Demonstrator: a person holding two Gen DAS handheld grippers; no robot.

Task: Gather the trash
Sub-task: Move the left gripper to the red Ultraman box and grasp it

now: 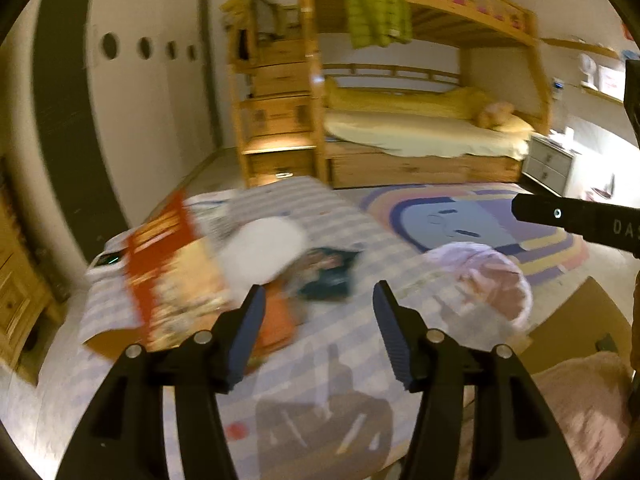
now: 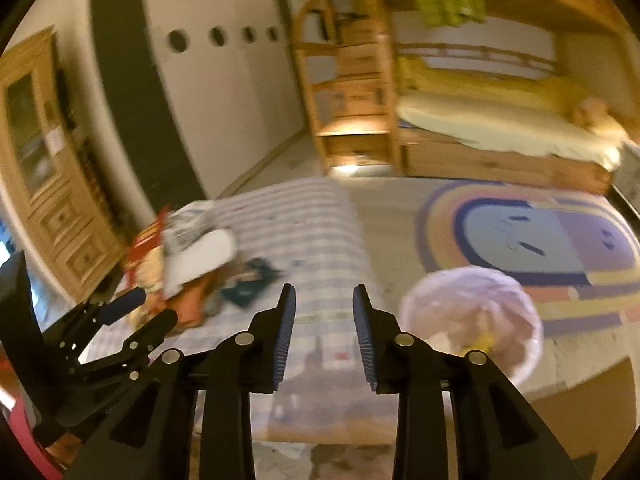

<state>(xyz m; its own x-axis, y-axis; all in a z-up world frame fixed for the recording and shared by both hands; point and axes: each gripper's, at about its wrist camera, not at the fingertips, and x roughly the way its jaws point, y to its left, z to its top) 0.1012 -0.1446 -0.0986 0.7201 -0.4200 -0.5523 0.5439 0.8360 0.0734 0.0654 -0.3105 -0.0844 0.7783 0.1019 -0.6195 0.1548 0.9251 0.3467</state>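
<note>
**Left wrist view: both tongs empty over a pile of paper trash**

Left wrist view shows the left tongs (image 1: 318,300) spread wide with nothing between them, hovering above a table (image 1: 340,344) covered in a striped cloth. The trash lies on the left part of that table: a red and yellow printed carton (image 1: 168,276), a crumpled white paper (image 1: 262,254) resting on it, a dark teal wrapper (image 1: 332,276) just beside, and something orange (image 1: 278,320) under the left finger. Motion blur hides finer detail.

From the right wrist camera, the right tongs (image 2: 324,328) also stand parted and hold nothing. A bin lined with a thin pale bag (image 2: 472,320) sits just off the table's right edge, over the rug (image 2: 532,236).

All of this trash looks light and soft. The white paper should crush easily, so a pinch across its raised middle seems best. The carton is flat and thin; taking it by a free edge is likely safer than pressing down on its face. The wrapper may be slick and could slip from a shallow grip.
</note>
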